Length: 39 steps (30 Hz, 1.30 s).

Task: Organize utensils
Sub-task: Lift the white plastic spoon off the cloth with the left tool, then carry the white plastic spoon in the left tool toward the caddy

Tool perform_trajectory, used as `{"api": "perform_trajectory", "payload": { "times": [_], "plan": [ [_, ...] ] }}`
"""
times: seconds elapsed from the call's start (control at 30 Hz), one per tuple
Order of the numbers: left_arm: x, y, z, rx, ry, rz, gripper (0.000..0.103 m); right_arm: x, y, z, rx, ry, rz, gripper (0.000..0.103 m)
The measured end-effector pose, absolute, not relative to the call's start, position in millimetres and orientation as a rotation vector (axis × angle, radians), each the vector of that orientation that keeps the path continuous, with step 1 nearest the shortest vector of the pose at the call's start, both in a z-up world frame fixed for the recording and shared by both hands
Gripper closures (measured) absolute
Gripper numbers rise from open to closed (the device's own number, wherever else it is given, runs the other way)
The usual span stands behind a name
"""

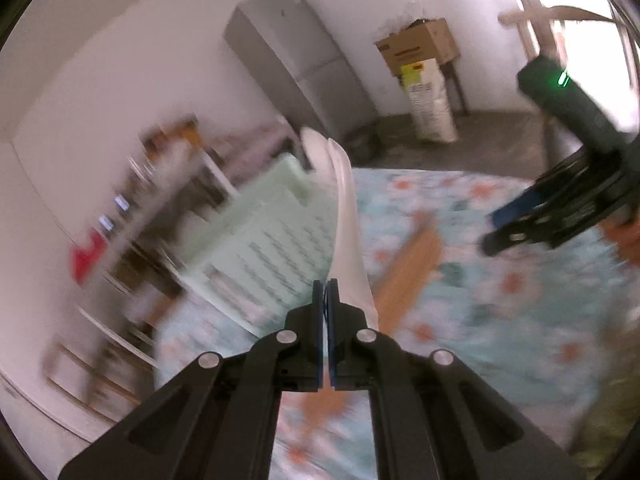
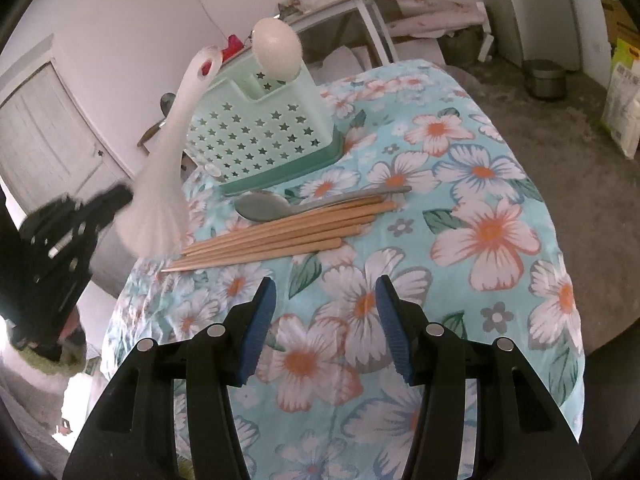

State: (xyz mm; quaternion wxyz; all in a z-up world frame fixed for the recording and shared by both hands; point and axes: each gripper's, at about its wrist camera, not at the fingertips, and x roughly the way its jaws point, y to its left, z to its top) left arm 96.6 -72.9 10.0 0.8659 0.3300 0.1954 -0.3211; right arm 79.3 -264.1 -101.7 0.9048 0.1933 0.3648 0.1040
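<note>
My left gripper (image 1: 327, 292) is shut on the broad end of a white plastic paddle (image 1: 347, 216), whose handle points up and away. In the right wrist view the same paddle (image 2: 168, 160) hangs in the air left of the table, in the left gripper (image 2: 118, 198). The mint green utensil holder (image 2: 260, 136) with star holes stands at the table's far side, a white spoon (image 2: 277, 53) upright in its back compartment. A grey spoon (image 2: 264, 205) and several wooden chopsticks (image 2: 280, 236) lie in front of it. My right gripper (image 2: 326, 320) hovers open over the cloth, nothing between its fingers.
The table wears a blue floral cloth (image 2: 480, 232) and drops off at both sides. A grey fridge (image 1: 304, 60) and a cardboard box (image 1: 420, 44) stand by the far wall. A cluttered side table (image 2: 360, 4) is behind the holder.
</note>
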Motion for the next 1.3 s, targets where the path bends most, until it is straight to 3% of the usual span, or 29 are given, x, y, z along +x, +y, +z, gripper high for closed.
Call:
{"api": "perform_trajectory", "payload": {
  "times": [0.37, 0.53, 0.63, 0.9, 1.1, 1.17, 1.23, 1.3],
  "plan": [
    [128, -29, -42, 0.158, 0.933, -0.767, 0.098, 75, -258, -100, 0.393, 0.755, 0.229, 0.053],
    [125, 2, -41, -0.081, 0.966, -0.754, 0.072, 74, -258, -102, 0.394, 0.762, 0.236, 0.053],
    [118, 17, -46, -0.172, 1.005, -0.716, 0.068, 74, -257, -105, 0.404, 0.774, 0.242, 0.053],
    [103, 42, -87, -0.557, 1.215, -0.709, 0.068, 74, -255, -102, 0.403, 0.768, 0.250, 0.053],
    [99, 42, -106, -0.771, 1.235, -0.666, 0.070, 73, -256, -102, 0.411, 0.769, 0.248, 0.053],
    [100, 41, -105, -0.770, 1.233, -0.632, 0.080, 73, -257, -104, 0.416, 0.772, 0.248, 0.053],
    [104, 39, -103, -0.736, 1.230, -0.603, 0.097, 72, -257, -105, 0.416, 0.775, 0.247, 0.053],
    [108, 41, -98, -0.705, 1.222, -0.587, 0.101, 72, -257, -105, 0.417, 0.775, 0.244, 0.053]
  ]
}}
